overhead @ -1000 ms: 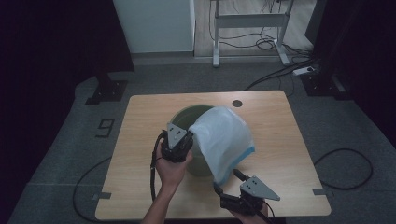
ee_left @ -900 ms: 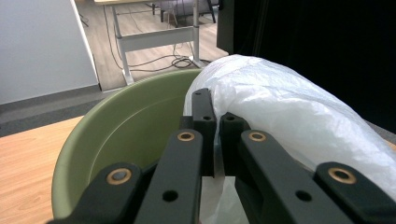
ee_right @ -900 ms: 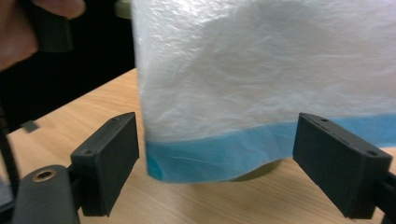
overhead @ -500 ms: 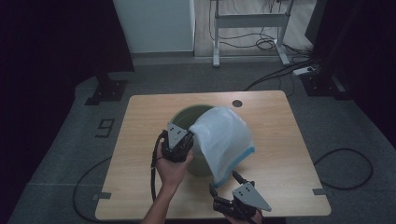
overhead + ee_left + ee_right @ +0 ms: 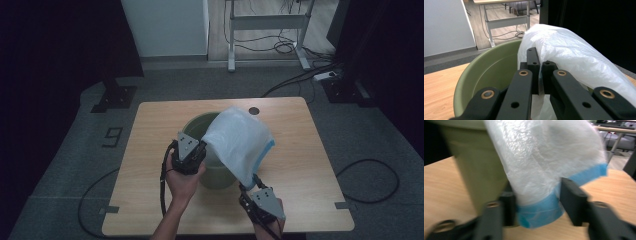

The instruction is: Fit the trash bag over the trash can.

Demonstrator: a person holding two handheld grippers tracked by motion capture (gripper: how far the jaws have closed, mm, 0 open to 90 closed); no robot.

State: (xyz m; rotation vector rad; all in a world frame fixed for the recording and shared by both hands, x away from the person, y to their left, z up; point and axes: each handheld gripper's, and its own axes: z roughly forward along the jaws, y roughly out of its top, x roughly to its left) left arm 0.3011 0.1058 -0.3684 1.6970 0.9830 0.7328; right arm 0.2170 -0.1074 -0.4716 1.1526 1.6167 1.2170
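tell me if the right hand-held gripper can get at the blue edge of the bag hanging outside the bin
Probably yes. The right hand-held gripper already has the bag's blue edge between its jaws, which have just been closing; nothing blocks it. The green bin stands beside it. Whether the pads press yet is unclear.

Wooden table [image 5: 150, 130]; green bucket [image 5: 200, 127] standing on it.

Legible marks: one only. High view, left of centre of the frame: a single digit "9" [image 5: 114, 136] in pale strokes on the grey floor [image 5: 75, 165], just off the left edge of the wooden table [image 5: 150, 150]. Left gripper view and right gripper view: no readable text, label or brand.
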